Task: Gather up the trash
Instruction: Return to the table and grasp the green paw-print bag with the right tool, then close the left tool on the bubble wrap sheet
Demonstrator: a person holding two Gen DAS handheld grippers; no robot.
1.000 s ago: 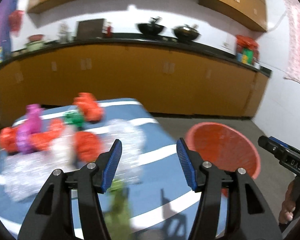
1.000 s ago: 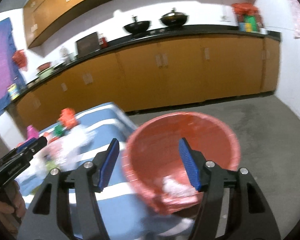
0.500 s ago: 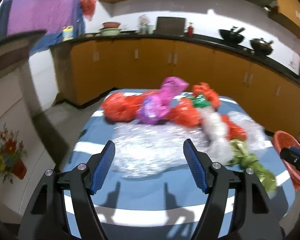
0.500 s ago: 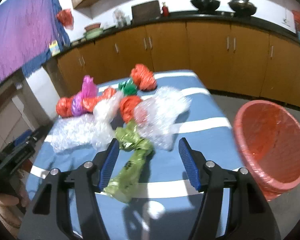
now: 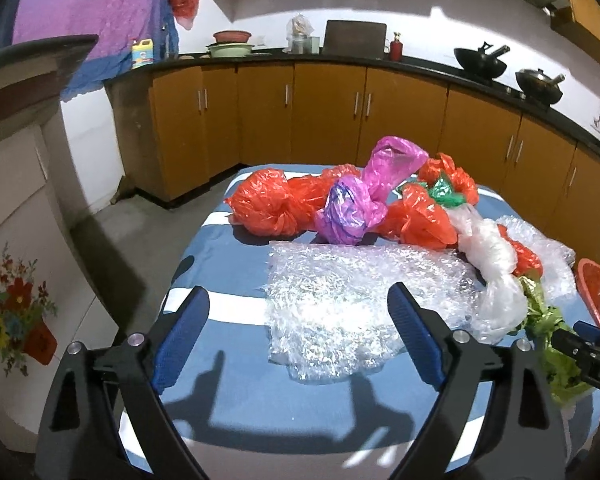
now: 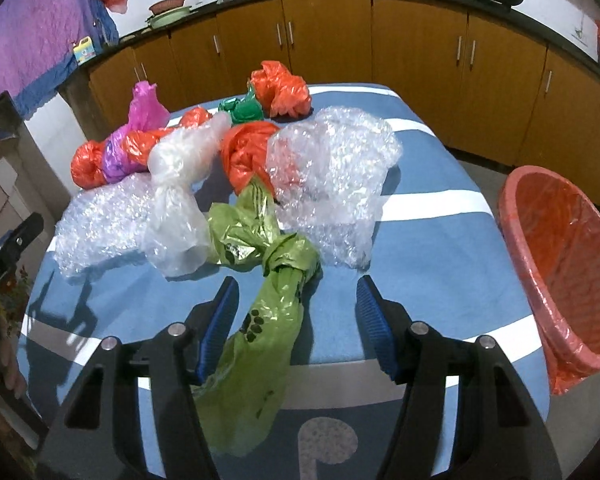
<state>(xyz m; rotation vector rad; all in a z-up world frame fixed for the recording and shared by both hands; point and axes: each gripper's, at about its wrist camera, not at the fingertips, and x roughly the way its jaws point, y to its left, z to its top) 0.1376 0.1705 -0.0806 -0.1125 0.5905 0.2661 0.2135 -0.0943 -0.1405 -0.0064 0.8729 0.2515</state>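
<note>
A heap of crumpled plastic trash lay across the table (image 6: 432, 248), which was covered in blue cloth with white stripes. Nearest the right gripper (image 6: 296, 316) was a knotted green bag (image 6: 260, 320) printed with black paw marks, its lower end hanging over the near edge between the blue-padded fingers. The jaws of that gripper stood wide apart and held nothing. Touching the green bag toward the middle of the table were a clear bag (image 6: 176, 200), a wad of bubble wrap (image 6: 332, 168) and an orange bag (image 6: 248, 148). A flatter bubble wrap sheet (image 5: 340, 300) lay toward the left edge, right in front of the left gripper (image 5: 298, 316), whose jaws were also spread wide and empty. Along the far edge sat more orange bags (image 5: 268, 200), a purple and pink bag (image 5: 356, 204) and a small green foil piece (image 6: 242, 110). Beside the right edge of the table stood a red bin (image 6: 556, 256) lined with red plastic. In the left wrist view the right gripper's body bore white letters at the frame's edge, seemingly "DAS", partly cut off. Behind the table ran brown cabinets (image 6: 420, 44) under a dark counter carrying two woks (image 5: 480, 62), a yellow jug (image 5: 142, 54) whose label was too small to read, and a red bottle (image 5: 396, 46).
</note>
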